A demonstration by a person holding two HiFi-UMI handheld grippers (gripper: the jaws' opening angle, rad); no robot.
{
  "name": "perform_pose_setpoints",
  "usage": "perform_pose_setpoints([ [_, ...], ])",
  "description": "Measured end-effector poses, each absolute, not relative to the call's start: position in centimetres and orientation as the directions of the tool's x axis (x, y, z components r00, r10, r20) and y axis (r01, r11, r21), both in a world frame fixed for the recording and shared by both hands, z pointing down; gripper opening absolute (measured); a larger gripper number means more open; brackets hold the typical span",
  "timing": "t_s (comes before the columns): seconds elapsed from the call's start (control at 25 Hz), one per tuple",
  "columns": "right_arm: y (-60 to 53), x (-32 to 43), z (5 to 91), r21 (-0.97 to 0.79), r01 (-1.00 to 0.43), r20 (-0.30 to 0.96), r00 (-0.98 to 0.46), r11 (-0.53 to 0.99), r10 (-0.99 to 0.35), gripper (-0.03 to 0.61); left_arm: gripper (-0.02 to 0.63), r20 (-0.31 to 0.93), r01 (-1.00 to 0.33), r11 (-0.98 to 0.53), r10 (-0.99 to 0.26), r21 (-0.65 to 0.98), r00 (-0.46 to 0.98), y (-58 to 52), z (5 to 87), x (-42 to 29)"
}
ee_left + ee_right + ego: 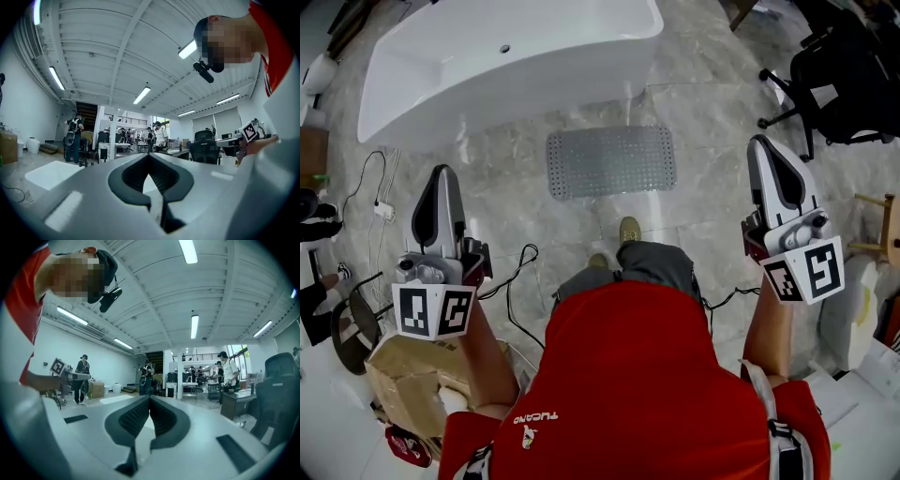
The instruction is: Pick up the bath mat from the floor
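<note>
A grey, dotted bath mat [611,161] lies flat on the marble floor in the head view, just in front of the white bathtub [497,66]. My left gripper [442,173] is held upright at the left, well apart from the mat, jaws shut and empty. At the right my right gripper [766,145] also points up, shut with nothing in it. In the left gripper view the left gripper [149,157] has its tips together, facing the hall. The right gripper [150,398] in its own view is likewise closed. The mat does not show in either gripper view.
A black office chair [834,75] stands at the far right. A cardboard box [412,375] and black cables [517,272] lie by my left side. My shoe [629,231] is just short of the mat. Several people stand far off in the hall [75,136].
</note>
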State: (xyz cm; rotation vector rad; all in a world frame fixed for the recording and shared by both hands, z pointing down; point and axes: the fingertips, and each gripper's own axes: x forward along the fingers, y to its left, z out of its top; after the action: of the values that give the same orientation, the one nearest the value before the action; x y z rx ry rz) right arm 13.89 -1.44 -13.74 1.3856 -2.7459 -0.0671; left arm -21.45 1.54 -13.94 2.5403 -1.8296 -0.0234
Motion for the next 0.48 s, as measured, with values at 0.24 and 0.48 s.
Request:
perform_pose_setpoints([
  [0.24, -4.6, 16.1, -13.2, 0.052, -0.786, 0.042, -0.614, 0.616, -0.788, 0.002, 0.005, -0.016, -0.963, -0.268, -0.963, 0.012, 0.268, -1.1, -14.3, -20.1],
  [0.48, -6.7, 16.6, -12.4, 0.043, -0.767, 0.048, -0.638, 0.64, -0.768, 0.002, 0.005, 0.002, -0.969, -0.245, -0.969, 0.016, 0.245, -2.7, -13.4, -19.4],
])
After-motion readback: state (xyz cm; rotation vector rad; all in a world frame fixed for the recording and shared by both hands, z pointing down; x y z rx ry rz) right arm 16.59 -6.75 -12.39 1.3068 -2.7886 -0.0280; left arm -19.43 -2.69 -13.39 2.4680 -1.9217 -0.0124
